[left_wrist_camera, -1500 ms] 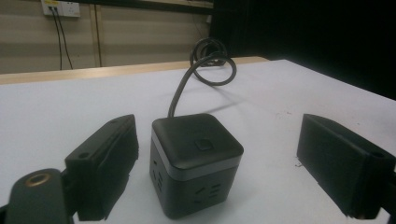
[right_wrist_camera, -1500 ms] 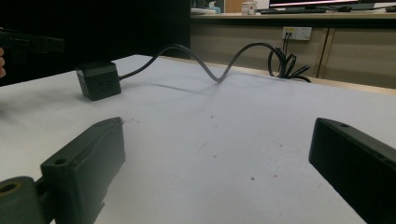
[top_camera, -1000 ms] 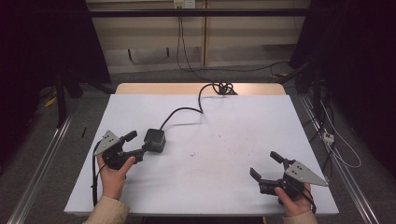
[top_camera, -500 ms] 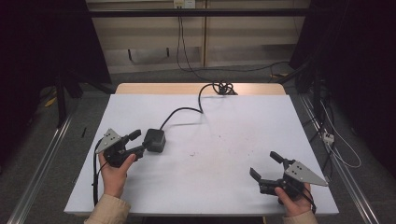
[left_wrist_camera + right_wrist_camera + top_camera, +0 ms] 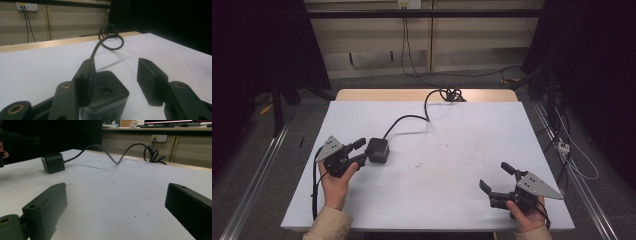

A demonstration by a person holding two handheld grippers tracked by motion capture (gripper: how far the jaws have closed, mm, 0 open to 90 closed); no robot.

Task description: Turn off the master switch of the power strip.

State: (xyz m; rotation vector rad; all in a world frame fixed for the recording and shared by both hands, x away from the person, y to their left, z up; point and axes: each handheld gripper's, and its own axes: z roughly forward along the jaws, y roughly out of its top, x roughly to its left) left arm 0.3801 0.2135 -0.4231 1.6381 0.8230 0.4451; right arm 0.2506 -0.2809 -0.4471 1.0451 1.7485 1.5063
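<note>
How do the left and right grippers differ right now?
The left gripper has the black cube between its jaws, which have just been closing; one pad looks against it, the other still clear. The right gripper stands wide open over bare table, far from the cube. Both rest low, each in a hand.

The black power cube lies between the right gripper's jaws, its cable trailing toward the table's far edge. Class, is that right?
Not quite: the left gripper has the power cube between its jaws, as the left gripper view shows. Its cable does trail to the far edge.
</note>
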